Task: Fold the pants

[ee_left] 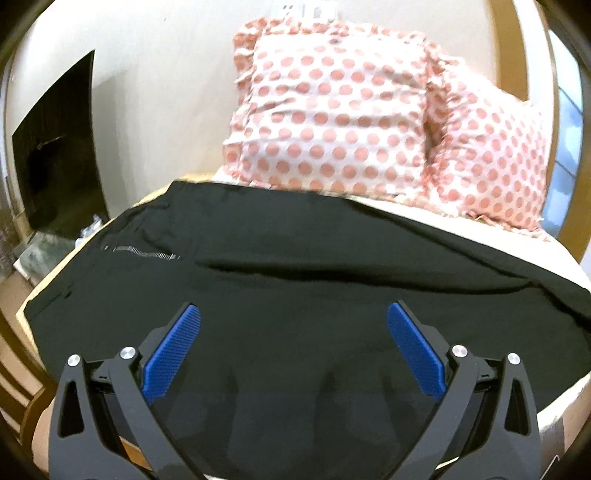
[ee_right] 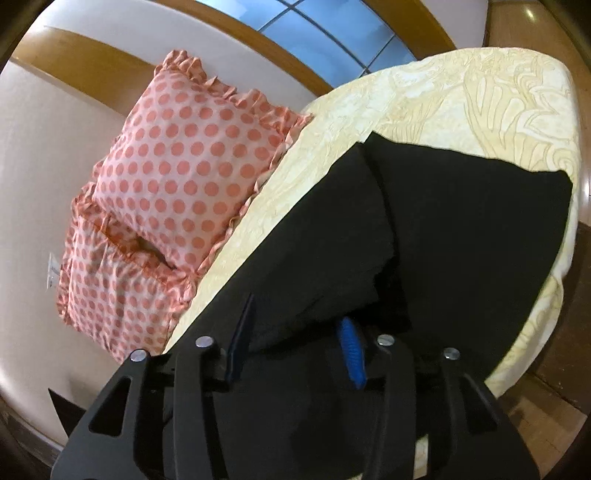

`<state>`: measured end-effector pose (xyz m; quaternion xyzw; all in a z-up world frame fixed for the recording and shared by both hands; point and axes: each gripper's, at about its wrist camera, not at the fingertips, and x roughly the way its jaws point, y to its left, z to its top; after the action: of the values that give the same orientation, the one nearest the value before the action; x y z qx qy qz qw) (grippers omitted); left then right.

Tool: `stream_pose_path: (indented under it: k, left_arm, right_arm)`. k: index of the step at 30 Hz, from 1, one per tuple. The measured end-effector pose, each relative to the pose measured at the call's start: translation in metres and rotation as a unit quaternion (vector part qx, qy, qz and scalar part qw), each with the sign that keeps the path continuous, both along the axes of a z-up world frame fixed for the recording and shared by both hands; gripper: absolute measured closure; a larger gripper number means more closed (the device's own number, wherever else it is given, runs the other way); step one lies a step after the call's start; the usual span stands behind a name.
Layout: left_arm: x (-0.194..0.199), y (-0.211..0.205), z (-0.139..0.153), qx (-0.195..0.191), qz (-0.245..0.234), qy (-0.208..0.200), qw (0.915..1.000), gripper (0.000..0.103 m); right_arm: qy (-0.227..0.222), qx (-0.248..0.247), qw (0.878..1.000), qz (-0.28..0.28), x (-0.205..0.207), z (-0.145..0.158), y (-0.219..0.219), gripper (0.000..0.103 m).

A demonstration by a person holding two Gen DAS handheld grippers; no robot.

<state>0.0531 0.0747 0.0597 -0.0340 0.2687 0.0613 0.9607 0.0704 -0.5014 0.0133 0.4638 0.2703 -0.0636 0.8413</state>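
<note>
Black pants (ee_left: 295,266) lie spread across the bed, with a zipper pocket at the left in the left wrist view. My left gripper (ee_left: 293,319) hovers just above the pants, jaws wide open and empty. In the right wrist view the pants (ee_right: 461,229) stretch toward the bed's far end. My right gripper (ee_right: 295,325) has black cloth between its blue pads, the jaws partly apart; the cloth bunches up there and hides the fingertips.
Two pink polka-dot pillows (ee_left: 332,110) lean against the wall at the head of the cream patterned bed (ee_right: 480,96). A dark cabinet (ee_left: 59,147) stands at the left. A window (ee_right: 332,33) is behind the headboard. Wooden floor (ee_right: 546,417) lies beyond the bed's edge.
</note>
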Motion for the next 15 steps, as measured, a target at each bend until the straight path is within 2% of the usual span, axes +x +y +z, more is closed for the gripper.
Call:
stream_pose_path:
  k: [1,2,3,5,7,10,13,15]
  left_arm:
    - [-0.001,-0.001,0.001,-0.002,-0.006,-0.006,1.0000,0.002]
    - [-0.002,-0.001,0.002,-0.004,-0.012,-0.012,0.9998,0.002]
    - [-0.005,-0.001,0.002,-0.010,-0.021,-0.021,0.9995,0.002]
    - [-0.008,0.000,0.004,-0.018,-0.024,-0.035,0.9989,0.002]
    - [-0.007,0.003,0.007,-0.017,-0.019,-0.035,0.9991,0.002]
    - [0.001,0.011,0.011,-0.015,-0.018,-0.008,0.9997,0.002]
    - [0.018,0.032,0.014,-0.035,-0.010,0.035,0.9987,0.002]
    - [0.029,0.047,0.019,-0.052,-0.007,0.046,0.9976,0.002]
  right_arm:
    - [-0.001,0.002,1.000,-0.004,0.001,-0.001,-0.001,0.059]
    - [0.002,0.004,1.000,-0.009,0.001,-0.002,-0.002,0.065]
    - [0.010,0.010,1.000,-0.016,0.002,-0.006,-0.004,0.080]
    - [0.017,0.029,0.999,-0.017,0.006,-0.013,-0.008,0.099]
    - [0.000,0.047,0.999,-0.018,0.004,-0.016,-0.014,0.100]
    - [-0.062,0.019,0.998,-0.021,-0.014,0.011,-0.017,0.100]
    - [-0.108,0.009,0.994,-0.020,-0.036,0.031,-0.018,0.100]
    - [-0.123,0.010,0.992,-0.020,-0.052,0.035,-0.018,0.100]
